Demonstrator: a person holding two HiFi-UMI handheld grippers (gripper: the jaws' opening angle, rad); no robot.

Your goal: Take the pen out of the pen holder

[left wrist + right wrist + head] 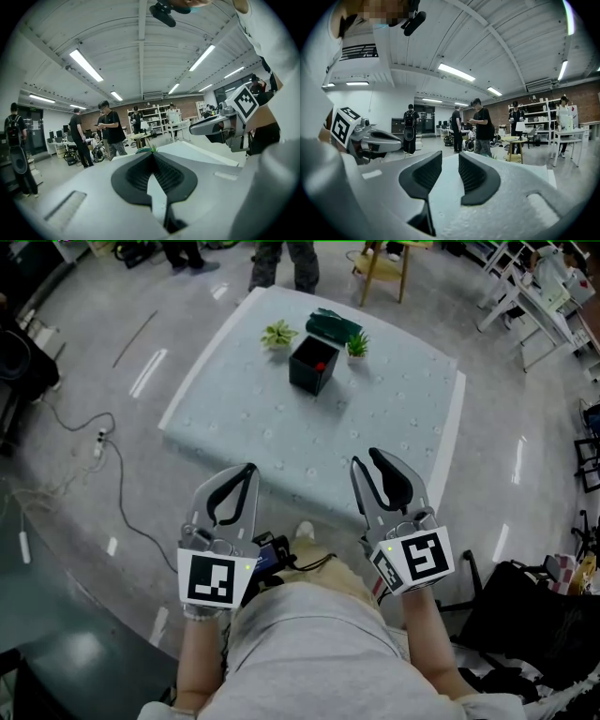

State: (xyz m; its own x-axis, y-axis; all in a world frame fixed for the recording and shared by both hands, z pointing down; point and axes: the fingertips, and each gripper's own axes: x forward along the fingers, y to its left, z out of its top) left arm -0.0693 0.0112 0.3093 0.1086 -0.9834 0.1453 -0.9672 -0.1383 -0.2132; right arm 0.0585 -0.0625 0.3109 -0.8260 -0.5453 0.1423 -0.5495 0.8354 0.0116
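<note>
- Standing on a glossy grey floor, the counter carries a pale, dimpled padded cover.
- Pen holder: black, square, upright, on the far half of the counter, well apart from both claws. A red tip shows in its open top; the rest of the pen is too small to make out.
- Two small potted plants flank the holder, one to its left and one just to its right. A dark green object lies just behind it.
- Left claw: pads pressed together at the tips, nothing between them. It is held near the counter's near edge.
- Right claw: pads spread with a clear gap, empty, held beside the left one.
- Room: cables and a power strip on the floor to the left, a wooden stool beyond the counter, white desks at upper right, a black bag at lower right.
- Gripper views: white ribbed ceiling with strip lights, several people standing, shelving against a brick wall.
</note>
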